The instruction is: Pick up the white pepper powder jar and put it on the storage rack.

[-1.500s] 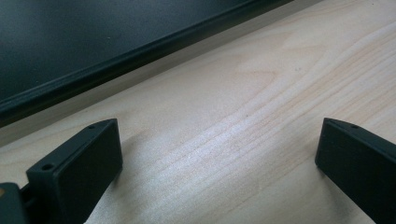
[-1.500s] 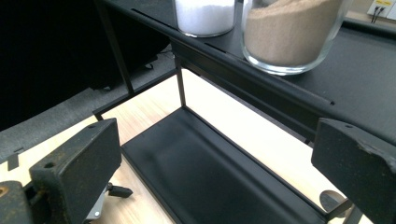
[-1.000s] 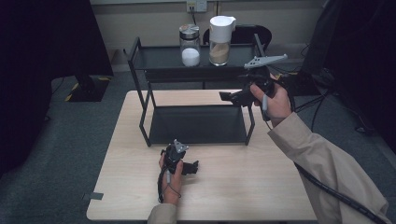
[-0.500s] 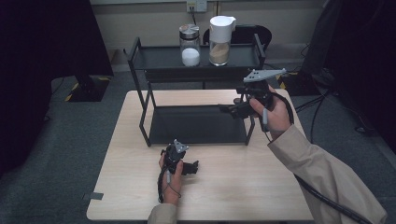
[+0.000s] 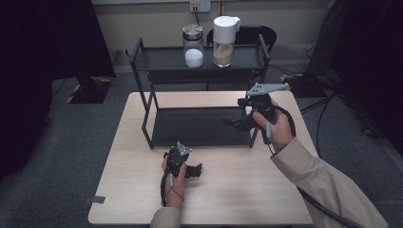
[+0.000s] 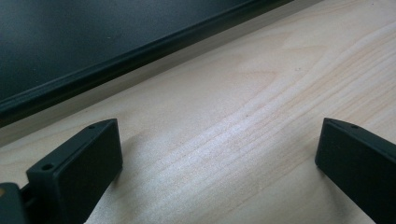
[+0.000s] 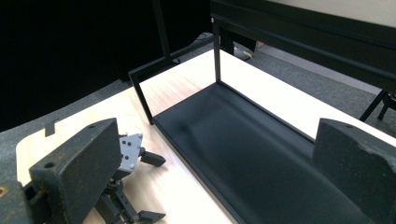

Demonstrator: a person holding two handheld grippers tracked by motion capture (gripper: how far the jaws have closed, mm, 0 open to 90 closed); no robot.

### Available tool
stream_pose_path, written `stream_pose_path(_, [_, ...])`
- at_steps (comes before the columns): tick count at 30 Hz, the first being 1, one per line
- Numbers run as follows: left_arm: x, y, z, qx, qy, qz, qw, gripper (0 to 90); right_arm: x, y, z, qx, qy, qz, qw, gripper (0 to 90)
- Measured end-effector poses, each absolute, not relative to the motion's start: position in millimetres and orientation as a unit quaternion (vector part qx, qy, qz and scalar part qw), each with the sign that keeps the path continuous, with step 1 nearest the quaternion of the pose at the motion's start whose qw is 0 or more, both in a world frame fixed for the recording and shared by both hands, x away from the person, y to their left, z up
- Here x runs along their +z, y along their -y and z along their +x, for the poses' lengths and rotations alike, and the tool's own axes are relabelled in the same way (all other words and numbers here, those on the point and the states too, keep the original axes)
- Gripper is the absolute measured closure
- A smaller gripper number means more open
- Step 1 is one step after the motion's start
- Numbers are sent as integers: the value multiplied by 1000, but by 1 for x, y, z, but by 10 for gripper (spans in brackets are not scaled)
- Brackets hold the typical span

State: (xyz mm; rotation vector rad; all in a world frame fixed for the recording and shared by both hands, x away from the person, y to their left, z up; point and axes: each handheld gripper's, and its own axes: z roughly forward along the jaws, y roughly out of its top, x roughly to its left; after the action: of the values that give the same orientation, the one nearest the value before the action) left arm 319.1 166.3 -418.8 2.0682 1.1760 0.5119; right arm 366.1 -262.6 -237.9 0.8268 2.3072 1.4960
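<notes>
Overhead, two jars (image 5: 193, 46), one rack (image 5: 199, 126), two open grippers (image 5: 196, 170)

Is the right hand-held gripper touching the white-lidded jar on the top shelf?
Apart. The high view shows the right hand-held gripper low by the rack's lower shelf, with the white-lidded jar far above on the top shelf.

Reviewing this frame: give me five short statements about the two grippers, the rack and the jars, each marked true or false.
1. The left gripper rests low over the light wooden table with its jaws apart. True.
2. The right gripper is clamped on a jar. False: its jaws stand open and empty, by the right end of the black two-tier metal rack.
3. The glass jar of white powder with a metal lid stands on the rack's top shelf. True.
4. The white-lidded jar of tan powder stands on the lower shelf. False: it stands on the top shelf beside the other jar.
5. The lower shelf is bare. True.
</notes>
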Motion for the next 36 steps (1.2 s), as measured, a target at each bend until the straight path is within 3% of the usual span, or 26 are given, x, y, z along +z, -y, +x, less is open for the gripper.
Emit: stream_pose_path(36, [-419, -166, 319, 197, -453, 797, 346, 0, -295, 282, 354, 509, -799, 299, 110, 2])
